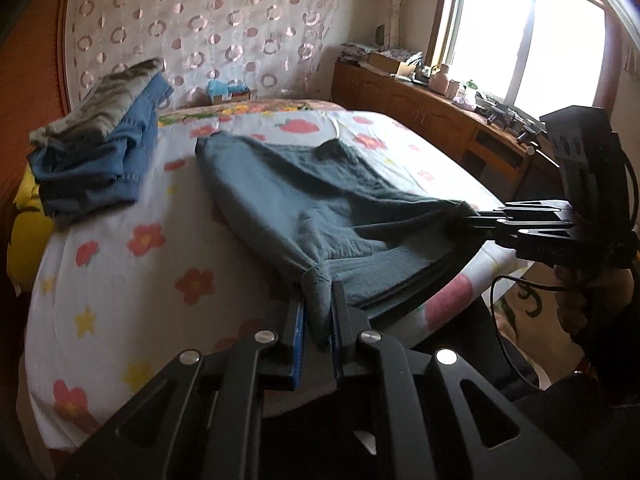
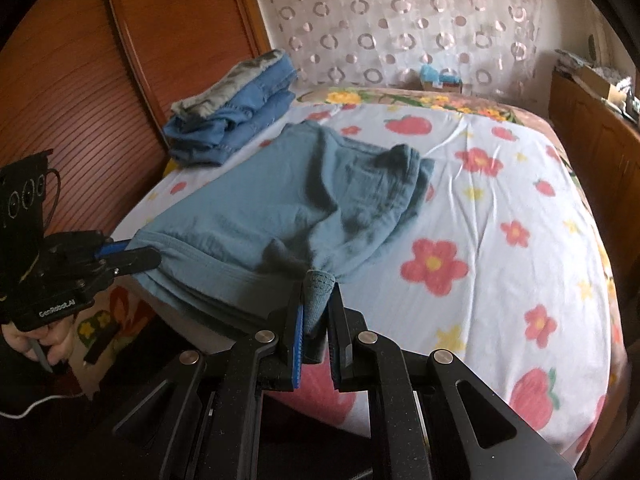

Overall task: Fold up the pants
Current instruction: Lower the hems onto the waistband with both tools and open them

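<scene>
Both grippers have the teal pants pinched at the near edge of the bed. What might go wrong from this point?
1. Each gripper, left gripper and right gripper, pinches only a small bunch of the pants, so the fabric may slip out.
2. The far end lies rumpled and turned over, so creases could get folded in.
3. The waistband overhangs the bed edge and might slide off.

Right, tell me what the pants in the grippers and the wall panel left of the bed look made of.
Pants: soft matte teal knit, probably cotton jersey; it drapes limply and shows a ribbed waistband. Wall panel: reddish-brown wood or wood veneer, semi-gloss, with fine horizontal ridges; solid or laminate cannot be told.
</scene>
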Available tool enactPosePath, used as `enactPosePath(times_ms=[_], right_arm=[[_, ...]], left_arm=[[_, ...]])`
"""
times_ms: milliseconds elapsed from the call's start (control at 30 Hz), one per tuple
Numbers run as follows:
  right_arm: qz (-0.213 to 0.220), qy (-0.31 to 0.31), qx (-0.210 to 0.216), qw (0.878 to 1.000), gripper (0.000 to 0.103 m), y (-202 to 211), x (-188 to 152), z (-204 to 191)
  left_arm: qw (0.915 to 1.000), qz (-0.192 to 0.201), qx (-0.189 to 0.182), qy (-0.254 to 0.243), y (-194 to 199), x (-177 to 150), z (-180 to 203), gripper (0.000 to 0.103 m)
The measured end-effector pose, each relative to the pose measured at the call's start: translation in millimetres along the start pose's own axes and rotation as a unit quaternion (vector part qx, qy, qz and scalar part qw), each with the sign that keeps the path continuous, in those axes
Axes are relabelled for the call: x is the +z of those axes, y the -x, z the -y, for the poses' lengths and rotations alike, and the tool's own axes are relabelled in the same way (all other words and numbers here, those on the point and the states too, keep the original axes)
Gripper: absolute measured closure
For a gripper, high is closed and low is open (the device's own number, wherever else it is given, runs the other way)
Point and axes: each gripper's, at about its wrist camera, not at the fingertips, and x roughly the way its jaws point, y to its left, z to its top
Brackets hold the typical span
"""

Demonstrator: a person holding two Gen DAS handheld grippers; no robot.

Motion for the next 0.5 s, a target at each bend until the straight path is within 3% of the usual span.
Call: enactPosePath(times_ms=[233,500], right_arm=[[-0.014,-0.001,0.003,1.000,0.091,-4,-12,-1],[-0.003,0.000,-0.008,1.000,0.079,14,-14,1]], left_arm=[[0.9999,-0.004,0.012,0.007,1,-4,-2,0.082],[0.9989,0.039,0.025,-0.003,21,11,-4,0.069]])
